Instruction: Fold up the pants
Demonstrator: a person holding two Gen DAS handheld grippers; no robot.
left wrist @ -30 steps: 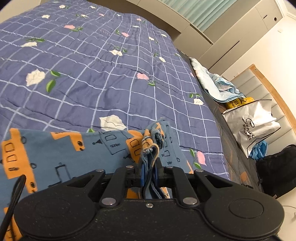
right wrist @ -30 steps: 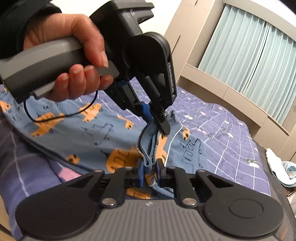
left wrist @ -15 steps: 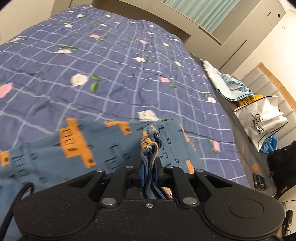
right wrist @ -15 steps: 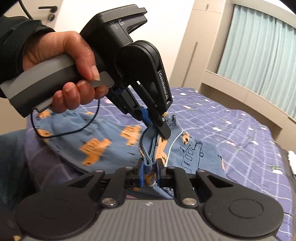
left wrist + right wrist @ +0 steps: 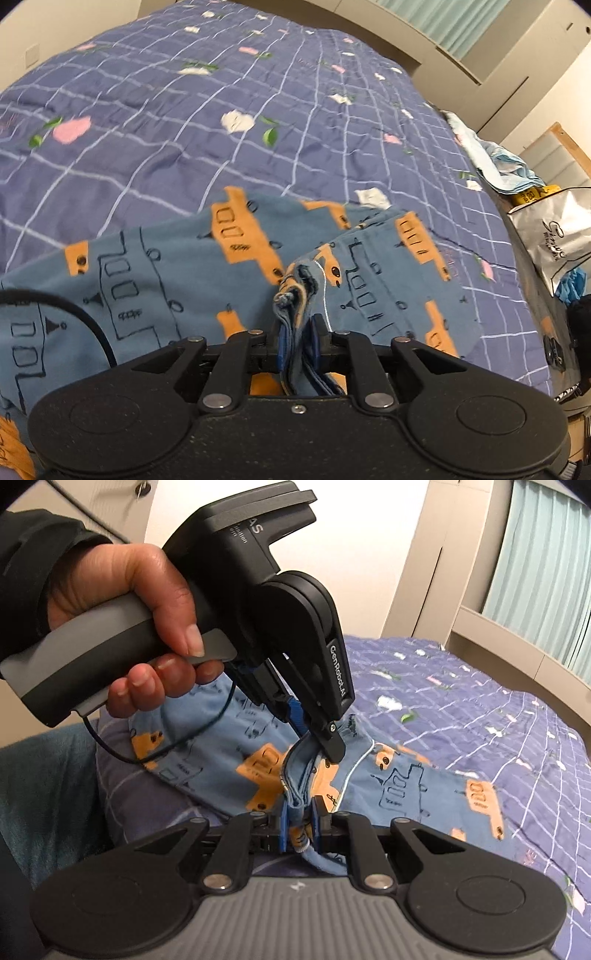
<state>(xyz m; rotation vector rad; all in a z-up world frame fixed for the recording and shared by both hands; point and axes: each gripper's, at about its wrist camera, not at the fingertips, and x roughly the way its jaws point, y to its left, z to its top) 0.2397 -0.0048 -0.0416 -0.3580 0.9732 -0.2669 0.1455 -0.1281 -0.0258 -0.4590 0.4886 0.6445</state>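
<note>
The pants (image 5: 155, 280) are blue with orange truck prints and lie on the bed. My left gripper (image 5: 298, 339) is shut on a bunched edge of the pants. In the right wrist view the left gripper (image 5: 314, 734) shows from outside, held by a hand, pinching the same edge. My right gripper (image 5: 298, 825) is shut on the pants (image 5: 399, 786) edge, a short way below the left gripper. The fabric between the two grippers stands up in a fold.
The bed has a purple checked cover with flowers (image 5: 229, 110). A pale blue cloth pile (image 5: 495, 162), a white shopping bag (image 5: 554, 240) and a dark bag lie past the bed's right edge. Curtains and a wardrobe (image 5: 517, 554) stand behind.
Both grippers have lifted and drawn back toward the near end of the bed with the pants edge held. More of the pants now shows spread on the cover.
</note>
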